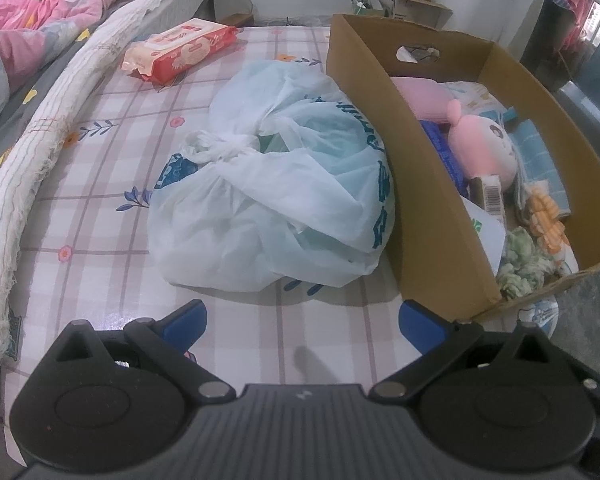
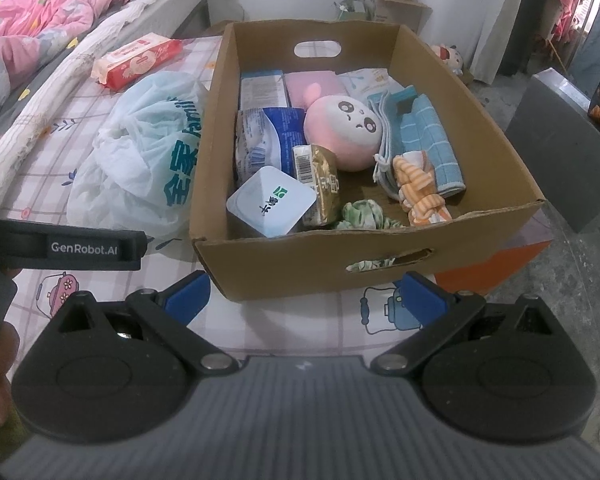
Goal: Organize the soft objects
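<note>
With both the left gripper (image 1: 302, 322) and right gripper (image 2: 306, 298) held spread and empty, the tied plastic bag (image 1: 276, 196), lying against the cardboard box (image 2: 316, 268), is judged next to be grasped by its knot

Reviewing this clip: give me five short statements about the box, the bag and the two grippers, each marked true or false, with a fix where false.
1. The pink plush toy lies inside the cardboard box. True.
2. The white plastic bag is inside the box. False: it sits on the bed cover beside the box, to the box's left.
3. The left gripper grips the bag's knot. False: its jaws are open and empty, short of the bag.
4. The right gripper is open and holds nothing. True.
5. The red wipes pack rests on the blue towel. False: the pack lies on the bed cover beyond the bag; the towel is in the box.
</note>
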A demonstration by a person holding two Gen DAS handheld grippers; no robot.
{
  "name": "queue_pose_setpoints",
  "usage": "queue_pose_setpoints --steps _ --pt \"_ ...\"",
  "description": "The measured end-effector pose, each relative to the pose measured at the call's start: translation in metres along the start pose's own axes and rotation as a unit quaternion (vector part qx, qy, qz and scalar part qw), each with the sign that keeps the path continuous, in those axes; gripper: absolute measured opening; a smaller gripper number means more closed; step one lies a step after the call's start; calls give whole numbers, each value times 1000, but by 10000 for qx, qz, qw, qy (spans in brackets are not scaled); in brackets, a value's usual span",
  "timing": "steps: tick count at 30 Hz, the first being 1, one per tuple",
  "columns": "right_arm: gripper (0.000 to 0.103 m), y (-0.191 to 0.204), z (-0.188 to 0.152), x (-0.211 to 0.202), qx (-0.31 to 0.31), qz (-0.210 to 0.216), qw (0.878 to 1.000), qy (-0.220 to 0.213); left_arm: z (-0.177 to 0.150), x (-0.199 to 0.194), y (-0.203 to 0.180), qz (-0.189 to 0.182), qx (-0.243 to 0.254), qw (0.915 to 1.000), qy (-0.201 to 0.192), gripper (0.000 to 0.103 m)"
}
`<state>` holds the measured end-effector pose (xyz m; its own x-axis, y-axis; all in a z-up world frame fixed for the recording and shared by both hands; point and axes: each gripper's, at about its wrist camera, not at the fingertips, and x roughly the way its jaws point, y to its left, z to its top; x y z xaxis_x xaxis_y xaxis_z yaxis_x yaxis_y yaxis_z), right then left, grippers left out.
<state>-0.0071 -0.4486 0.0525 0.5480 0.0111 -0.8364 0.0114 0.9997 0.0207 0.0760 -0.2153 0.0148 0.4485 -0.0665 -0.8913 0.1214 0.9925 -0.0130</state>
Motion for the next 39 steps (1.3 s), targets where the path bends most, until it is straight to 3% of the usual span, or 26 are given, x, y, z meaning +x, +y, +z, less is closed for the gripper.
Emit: queue_pose_setpoints --steps 39 --pt "102 3 1 6 -54 15 10000 81 -1 3 -3 19 54 9999 84 103"
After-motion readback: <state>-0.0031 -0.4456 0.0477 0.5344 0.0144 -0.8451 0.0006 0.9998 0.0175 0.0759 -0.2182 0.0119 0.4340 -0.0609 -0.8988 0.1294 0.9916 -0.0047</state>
